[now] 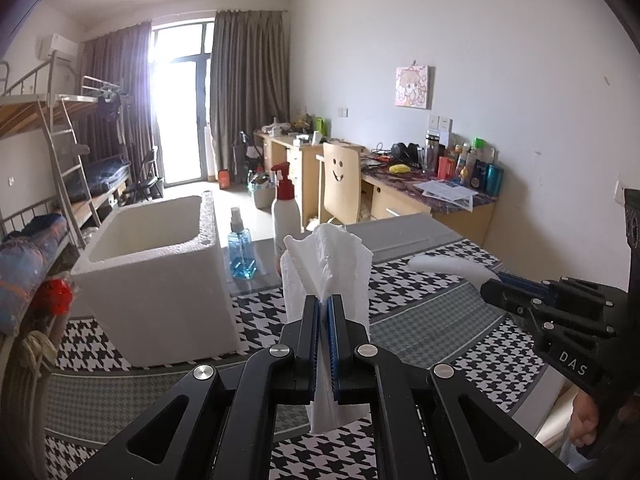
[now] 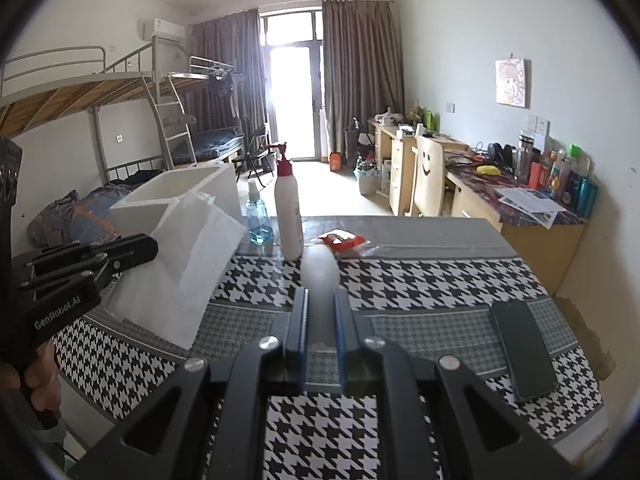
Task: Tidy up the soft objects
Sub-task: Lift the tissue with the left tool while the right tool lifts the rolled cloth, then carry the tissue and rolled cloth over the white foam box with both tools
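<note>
Black fingers of the left gripper (image 1: 324,320) fill the near edge of the left wrist view, clenched on a white tissue (image 1: 332,264) that stands crumpled above the blue pads and hangs below them — held clear of the houndstooth tablecloth (image 1: 440,304), probably for carrying to the white foam box (image 1: 160,264) at the left. In the right wrist view the right gripper (image 2: 322,312) grasps a pale, blurred soft thing (image 2: 320,276); its jaws stand slightly apart around it, and what it is cannot be told. Near the far table edge stand a blue spray bottle (image 2: 258,220) and a white pump bottle (image 2: 288,216), with a red packet (image 2: 342,240) beside them — a dark phone (image 2: 522,348) lies at the right. Inside, the box is partly hidden.
</note>
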Motion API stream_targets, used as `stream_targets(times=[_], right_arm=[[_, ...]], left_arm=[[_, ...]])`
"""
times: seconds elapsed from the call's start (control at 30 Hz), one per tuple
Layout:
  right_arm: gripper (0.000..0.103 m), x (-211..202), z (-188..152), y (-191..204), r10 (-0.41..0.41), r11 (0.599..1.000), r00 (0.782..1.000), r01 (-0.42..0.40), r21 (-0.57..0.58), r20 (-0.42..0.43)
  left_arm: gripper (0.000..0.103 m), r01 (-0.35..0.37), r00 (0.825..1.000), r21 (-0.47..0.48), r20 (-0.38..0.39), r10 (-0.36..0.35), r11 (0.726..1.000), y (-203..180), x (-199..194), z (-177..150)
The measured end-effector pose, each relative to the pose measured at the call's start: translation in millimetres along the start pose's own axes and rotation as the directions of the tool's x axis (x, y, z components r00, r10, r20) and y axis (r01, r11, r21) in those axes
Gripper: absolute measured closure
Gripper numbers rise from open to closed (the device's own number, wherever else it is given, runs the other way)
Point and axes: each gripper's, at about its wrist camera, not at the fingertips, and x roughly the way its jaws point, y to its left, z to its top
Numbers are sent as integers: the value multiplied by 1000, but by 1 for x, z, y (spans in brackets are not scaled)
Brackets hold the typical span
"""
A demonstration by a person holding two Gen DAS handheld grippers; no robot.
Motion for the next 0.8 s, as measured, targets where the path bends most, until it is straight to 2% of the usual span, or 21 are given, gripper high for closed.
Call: stream_targets(times=[0.23, 0.8], right_arm=[[88, 2, 12, 4, 25, 1000, 999, -25, -8, 31], [88, 7, 39, 9, 45, 999, 997, -43, -34, 64]], left_arm=[[98, 5, 1000, -5, 1, -5, 1000, 7, 0, 8], [98, -29, 998, 12, 57, 28, 1000, 14, -5, 36]])
